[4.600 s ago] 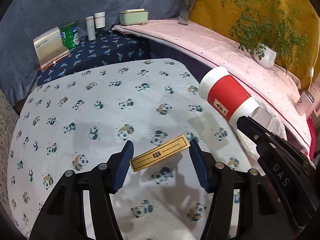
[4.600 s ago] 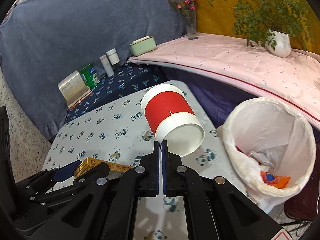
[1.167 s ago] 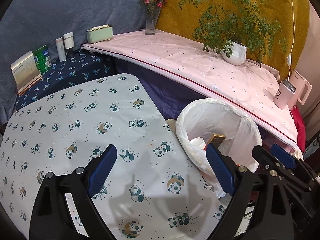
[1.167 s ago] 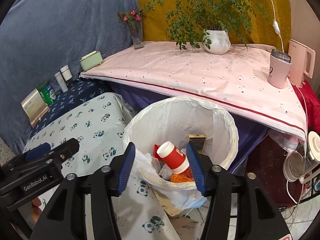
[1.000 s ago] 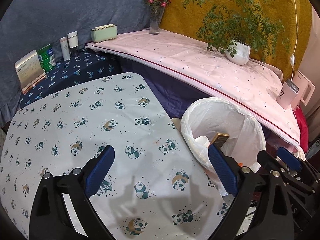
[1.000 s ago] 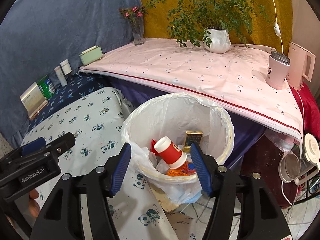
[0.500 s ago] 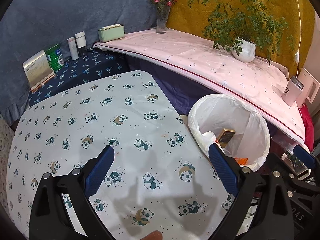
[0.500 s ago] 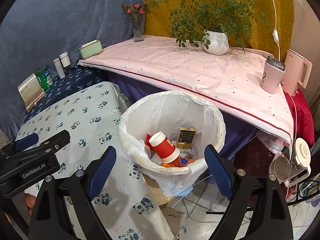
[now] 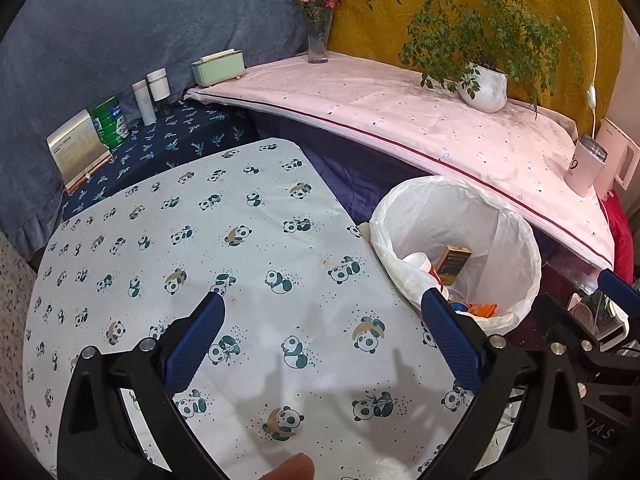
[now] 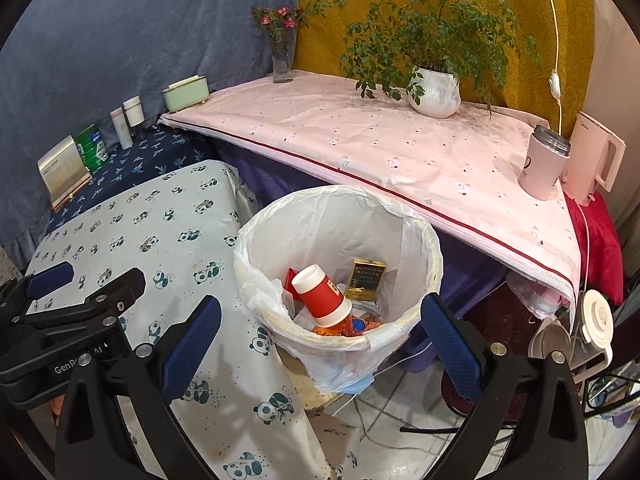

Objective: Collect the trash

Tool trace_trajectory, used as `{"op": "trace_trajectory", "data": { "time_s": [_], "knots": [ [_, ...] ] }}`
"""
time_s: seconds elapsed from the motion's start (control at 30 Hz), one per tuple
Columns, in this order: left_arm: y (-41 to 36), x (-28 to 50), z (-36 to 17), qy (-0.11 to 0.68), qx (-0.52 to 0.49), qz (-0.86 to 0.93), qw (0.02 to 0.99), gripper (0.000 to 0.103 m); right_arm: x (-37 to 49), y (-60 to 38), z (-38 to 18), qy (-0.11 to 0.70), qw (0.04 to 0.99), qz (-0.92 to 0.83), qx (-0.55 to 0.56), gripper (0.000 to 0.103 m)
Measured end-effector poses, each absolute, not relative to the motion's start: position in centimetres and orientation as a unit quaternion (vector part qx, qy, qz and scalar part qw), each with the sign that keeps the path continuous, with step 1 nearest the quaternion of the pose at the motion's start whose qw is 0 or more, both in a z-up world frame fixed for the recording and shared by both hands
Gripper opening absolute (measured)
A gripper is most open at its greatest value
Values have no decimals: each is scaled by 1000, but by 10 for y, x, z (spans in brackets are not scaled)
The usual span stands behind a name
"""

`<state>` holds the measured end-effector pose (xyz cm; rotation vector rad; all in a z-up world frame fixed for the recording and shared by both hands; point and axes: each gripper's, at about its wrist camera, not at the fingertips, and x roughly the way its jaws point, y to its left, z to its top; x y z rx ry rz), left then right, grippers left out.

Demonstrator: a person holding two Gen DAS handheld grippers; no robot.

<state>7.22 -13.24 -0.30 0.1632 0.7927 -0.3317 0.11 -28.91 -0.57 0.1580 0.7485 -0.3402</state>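
Blue ribbed pads line both tools. We find the right gripper (image 10: 320, 344) with its jaws opening, spread wide and nothing between them; its fingers (image 10: 192, 340) frame the lower part of the trash bin (image 10: 434, 256) at the centre of the right wrist view. We find the left gripper (image 9: 320, 344) likewise spread wide and empty, hanging over the panda-print tablecloth (image 9: 160, 240) that fills the lower left of its frame; a fingertip of the person (image 9: 292, 466) shows at the bottom edge.

Contents of the bin, lined with a white plastic bag (image 10: 344, 372): a red paper cup (image 10: 320, 296) lying tilted, white rim toward the upper left, and just to its right a gold box (image 10: 366, 278) standing against the liner. Orange wrappers (image 10: 340, 326) lie beneath the cup. The bin stands off the right edge of the table, between it and a pink-covered shelf (image 10: 400, 148).

On that shelf, upper frame: a potted plant (image 10: 434, 88), a flower vase (image 10: 282, 56), a green box (image 10: 186, 92), a pink tumbler (image 10: 542, 168) beside a kettle (image 10: 596, 160). Upper left, on dark cloth: a green can (image 10: 92, 148) and two bottles (image 10: 128, 118).
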Motion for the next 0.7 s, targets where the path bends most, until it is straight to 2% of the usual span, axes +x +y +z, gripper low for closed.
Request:
{"op": "trace_trajectory", "data": {
  "time_s": [0.7],
  "knots": [
    [-137, 69, -16, 404, 85, -142, 900, 94, 1, -298, -15, 379, 909, -161, 58, 96]
  ]
}}
